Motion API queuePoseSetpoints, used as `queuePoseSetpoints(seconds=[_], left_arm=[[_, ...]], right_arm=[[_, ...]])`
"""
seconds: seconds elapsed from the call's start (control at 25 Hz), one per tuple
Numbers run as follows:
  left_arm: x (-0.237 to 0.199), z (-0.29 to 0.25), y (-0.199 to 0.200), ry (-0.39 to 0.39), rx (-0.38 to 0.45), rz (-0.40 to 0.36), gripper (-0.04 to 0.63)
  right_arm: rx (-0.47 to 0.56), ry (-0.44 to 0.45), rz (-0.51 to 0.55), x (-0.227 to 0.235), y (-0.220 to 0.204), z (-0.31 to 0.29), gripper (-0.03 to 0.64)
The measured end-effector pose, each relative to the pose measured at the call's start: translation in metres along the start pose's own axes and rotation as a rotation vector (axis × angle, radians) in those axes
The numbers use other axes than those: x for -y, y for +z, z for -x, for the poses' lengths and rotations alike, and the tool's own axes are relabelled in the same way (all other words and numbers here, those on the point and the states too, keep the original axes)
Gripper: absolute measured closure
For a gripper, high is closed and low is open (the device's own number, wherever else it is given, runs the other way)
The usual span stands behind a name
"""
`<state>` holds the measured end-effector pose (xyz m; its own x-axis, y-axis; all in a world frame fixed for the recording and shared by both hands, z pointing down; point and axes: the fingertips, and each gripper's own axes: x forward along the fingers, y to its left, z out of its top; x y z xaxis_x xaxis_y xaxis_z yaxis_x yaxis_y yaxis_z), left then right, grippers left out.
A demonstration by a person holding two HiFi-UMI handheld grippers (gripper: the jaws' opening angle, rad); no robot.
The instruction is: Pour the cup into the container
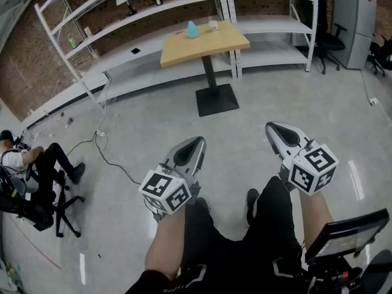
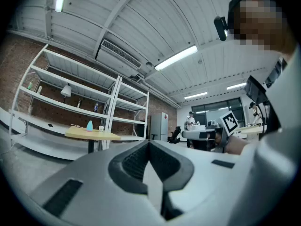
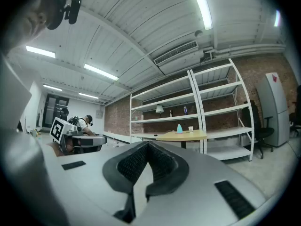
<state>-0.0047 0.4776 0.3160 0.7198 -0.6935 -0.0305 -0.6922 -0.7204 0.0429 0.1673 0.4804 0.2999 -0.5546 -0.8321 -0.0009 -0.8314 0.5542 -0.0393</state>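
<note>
White shelving [image 1: 122,17] runs along the brick wall at the far side of a pale floor [image 1: 153,121]. In front of it stands a wooden table [image 1: 205,45] on a single dark post with a square base. At the left edge of the head view a seated person [image 1: 30,164] leans forward on a black chair, and a grey cabinet [image 1: 356,20] stands at the far right.

Close to the camera, both grippers are held over the floor above the person's legs, well apart from the table and pointing toward it. The left gripper [image 1: 198,141] has its jaws pressed together with nothing between them, and its own view shows the pads meeting at the tip. The right gripper [image 1: 273,127] is likewise closed and empty.

On the far part of the tabletop stands a teal container [image 1: 193,29], and just to its right, not touching it, a small white cup [image 1: 213,24]. Both stand upright
</note>
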Motion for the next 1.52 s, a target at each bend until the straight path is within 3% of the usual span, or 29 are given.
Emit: queuePoseSetpoints(seconds=[0.72, 0.96, 1.16, 1.36, 1.52], left_arm=[[0.006, -0.004, 0.0, -0.016, -0.008, 0.013, 0.604], [0.005, -0.004, 0.001, -0.017, -0.003, 0.006, 0.604], [0.004, -0.004, 0.002, -0.019, -0.007, -0.077, 0.604], [-0.019, -0.034, -0.007, -0.047, 0.001, -0.022, 0.604], [-0.04, -0.058, -0.018, -0.05, -0.022, -0.019, 0.604]], right_arm=[[-0.003, 0.005, -0.003, -0.001, 0.006, 0.0, 0.617], [0.013, 0.012, -0.05, -0.003, 0.008, -0.002, 0.617], [-0.014, 0.011, -0.038, -0.003, 0.002, -0.009, 0.617], [0.001, 0.002, -0.08, 0.022, -0.004, -0.037, 0.617], [-0.031, 0.018, -0.083, 0.039, -0.02, -0.063, 0.617]])
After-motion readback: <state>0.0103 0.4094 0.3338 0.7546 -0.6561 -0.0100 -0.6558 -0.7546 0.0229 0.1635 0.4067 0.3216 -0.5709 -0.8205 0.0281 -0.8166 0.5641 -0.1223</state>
